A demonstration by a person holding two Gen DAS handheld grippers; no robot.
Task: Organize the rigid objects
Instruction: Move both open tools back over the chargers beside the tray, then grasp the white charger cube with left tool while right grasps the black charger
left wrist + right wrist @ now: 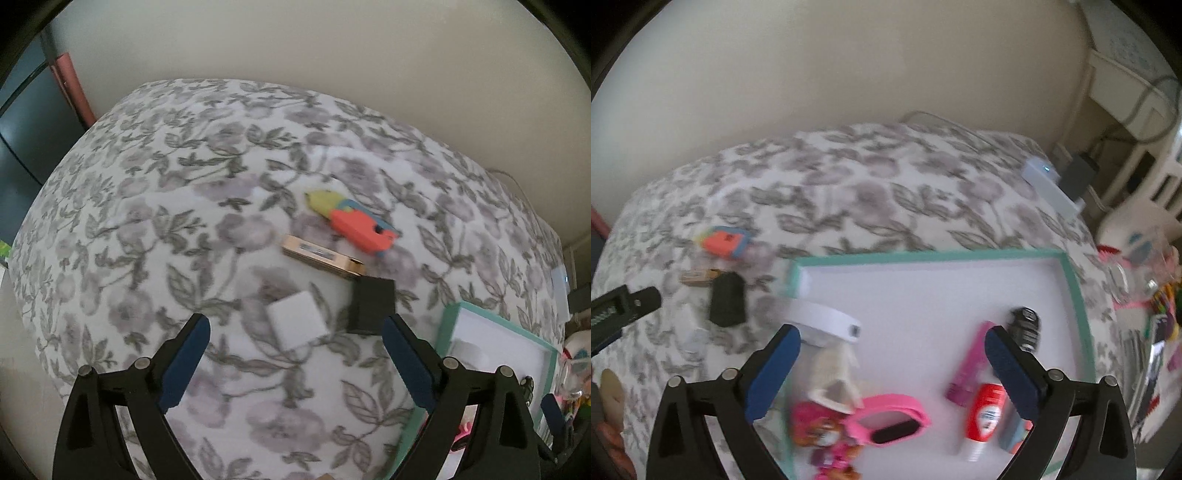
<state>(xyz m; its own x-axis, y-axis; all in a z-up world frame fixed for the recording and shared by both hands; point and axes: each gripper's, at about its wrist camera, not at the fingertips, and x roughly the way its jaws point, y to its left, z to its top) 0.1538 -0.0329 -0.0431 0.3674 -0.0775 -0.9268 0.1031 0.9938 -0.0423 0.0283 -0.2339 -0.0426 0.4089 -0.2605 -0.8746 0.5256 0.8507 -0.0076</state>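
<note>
Where tray [1080, 295] meets blanket [849, 192], black block [727, 304].

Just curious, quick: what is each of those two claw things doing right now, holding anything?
Left gripper: open, holding nothing, above a white block.
Right gripper: open, holding nothing, over the teal-rimmed tray.

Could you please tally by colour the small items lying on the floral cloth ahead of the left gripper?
White block: 1
Black block: 1
Tan bar: 1
Orange, blue and yellow toy: 1
Total: 4
</note>
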